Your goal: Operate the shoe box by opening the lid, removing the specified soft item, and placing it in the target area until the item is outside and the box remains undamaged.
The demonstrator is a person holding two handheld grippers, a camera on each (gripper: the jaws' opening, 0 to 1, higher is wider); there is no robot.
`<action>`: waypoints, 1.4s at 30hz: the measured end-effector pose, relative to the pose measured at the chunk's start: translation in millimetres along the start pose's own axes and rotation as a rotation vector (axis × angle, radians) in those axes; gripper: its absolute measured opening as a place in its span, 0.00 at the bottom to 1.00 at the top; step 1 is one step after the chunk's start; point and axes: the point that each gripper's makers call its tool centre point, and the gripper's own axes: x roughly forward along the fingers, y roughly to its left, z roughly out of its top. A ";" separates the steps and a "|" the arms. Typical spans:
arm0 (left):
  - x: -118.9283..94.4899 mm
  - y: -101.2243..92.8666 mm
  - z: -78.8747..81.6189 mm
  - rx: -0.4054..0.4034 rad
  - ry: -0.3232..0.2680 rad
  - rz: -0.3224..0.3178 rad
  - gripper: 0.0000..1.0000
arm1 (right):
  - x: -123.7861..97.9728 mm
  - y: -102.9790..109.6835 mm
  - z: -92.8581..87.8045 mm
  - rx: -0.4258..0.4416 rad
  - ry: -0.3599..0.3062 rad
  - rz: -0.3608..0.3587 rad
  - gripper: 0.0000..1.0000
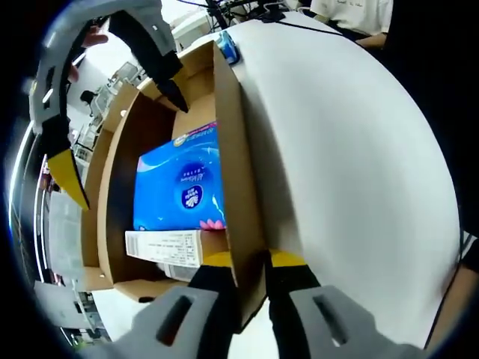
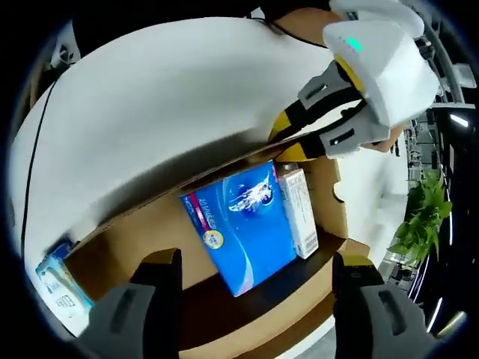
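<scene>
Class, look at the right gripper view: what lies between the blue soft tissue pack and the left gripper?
A narrow white carton stands there, beside the blue tissue pack and below the left gripper clamped on the brown cardboard box wall.

A white table [image 1: 352, 149] and a green plant [image 2: 419, 224] show.

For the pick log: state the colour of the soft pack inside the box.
Bright blue soft pack with white markings, clearest in the right gripper view.
</scene>
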 end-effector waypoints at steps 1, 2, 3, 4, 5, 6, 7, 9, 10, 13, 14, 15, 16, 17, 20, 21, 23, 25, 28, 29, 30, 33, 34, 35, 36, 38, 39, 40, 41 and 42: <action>-0.2 -0.5 0.6 0.001 0.000 0.000 0.12 | 1.7 -0.4 -0.5 -0.002 -0.002 0.001 0.85; -0.3 -0.9 1.0 0.001 0.000 0.000 0.12 | 4.4 -0.1 0.5 -0.013 0.000 0.007 0.85; -0.4 -1.0 1.1 0.001 0.000 0.000 0.12 | 6.6 0.4 0.9 -0.022 0.001 0.013 0.84; -0.5 -1.1 1.2 0.001 0.000 0.000 0.12 | 9.9 2.7 1.2 -0.028 -0.003 0.021 0.84; -0.5 -1.1 1.2 0.001 0.000 0.000 0.12 | 12.5 3.5 2.3 -0.025 -0.008 0.027 0.83; -0.5 -1.1 1.2 0.001 -0.001 0.000 0.12 | 16.5 3.9 7.1 -0.018 -0.015 0.029 0.82; -0.5 -1.2 1.3 0.001 -0.001 0.000 0.12 | 19.0 4.7 8.2 -0.019 -0.016 0.031 0.80; -0.6 -1.5 1.4 0.002 -0.001 0.000 0.12 | 22.7 8.2 9.6 -0.040 -0.015 0.048 0.78; -0.6 -1.7 1.4 0.003 -0.001 0.000 0.12 | 24.9 8.9 10.8 -0.045 -0.015 0.055 0.78; -0.6 -1.6 1.0 0.004 -0.002 -0.001 0.12 | 25.7 7.2 13.4 -0.045 -0.018 0.056 0.78; -0.6 -1.6 1.0 0.004 -0.002 -0.001 0.12 | 26.2 6.8 13.5 -0.044 -0.018 0.059 0.78; -0.6 -1.8 0.9 0.005 -0.002 -0.001 0.12 | 27.3 6.7 13.4 -0.039 -0.016 0.063 0.78; -0.7 -1.9 0.9 0.007 -0.003 -0.002 0.12 | 28.1 6.6 12.7 -0.041 -0.016 0.066 0.78; -0.8 -2.2 1.2 0.008 -0.003 -0.002 0.12 | 29.8 6.4 12.7 -0.046 -0.014 0.069 0.78; -0.9 -2.6 1.6 0.011 -0.004 -0.003 0.12 | 35.0 8.7 12.9 -0.030 -0.018 0.085 0.72; -0.9 -2.3 1.7 0.011 -0.007 -0.004 0.12 | 37.2 11.8 12.5 -0.034 -0.018 0.099 0.72; -1.0 -2.4 1.7 0.009 -0.011 -0.004 0.12 | 43.2 15.4 11.7 -0.040 -0.015 0.113 0.71; -1.0 -2.3 1.5 0.009 -0.011 -0.005 0.12 | 46.5 19.6 11.2 -0.030 -0.010 0.132 0.69; -1.1 -2.0 2.2 0.004 -0.025 -0.008 0.11 | 51.2 22.6 12.9 -0.051 -0.016 0.145 0.70; -1.1 -2.0 2.2 0.004 -0.026 -0.008 0.11 | 51.4 22.5 12.8 -0.052 -0.015 0.147 0.70; -1.0 -1.9 2.2 0.005 -0.027 -0.008 0.11 | 51.2 22.1 11.5 -0.053 -0.013 0.154 0.70; -0.8 -1.7 1.8 0.003 -0.022 -0.007 0.11 | 50.9 21.6 11.0 -0.051 -0.014 0.157 0.70; -0.8 -1.6 1.6 0.003 -0.021 -0.007 0.11 | 51.1 21.8 10.9 -0.051 -0.014 0.157 0.70; -0.7 -1.6 1.6 0.003 -0.020 -0.007 0.11 | 51.4 22.0 10.8 -0.051 -0.014 0.156 0.70; -0.6 -1.5 1.6 0.002 -0.020 -0.007 0.11 | 51.8 22.2 10.8 -0.053 -0.013 0.156 0.71; -0.7 -1.6 1.3 0.003 -0.018 -0.007 0.11 | 52.0 22.3 10.6 -0.055 -0.010 0.156 0.71; -0.7 -1.6 1.3 0.001 -0.018 -0.006 0.11 | 52.1 22.4 10.4 -0.057 -0.011 0.156 0.71; -0.7 -1.7 1.2 0.002 -0.018 -0.006 0.11 | 51.9 22.5 11.0 -0.058 -0.012 0.157 0.71; -0.7 -1.6 1.2 0.003 -0.019 -0.006 0.11 | 51.9 22.5 10.8 -0.057 -0.014 0.159 0.71; -0.7 -1.6 1.2 0.003 -0.020 -0.006 0.11 | 52.0 22.3 10.7 -0.058 -0.015 0.161 0.71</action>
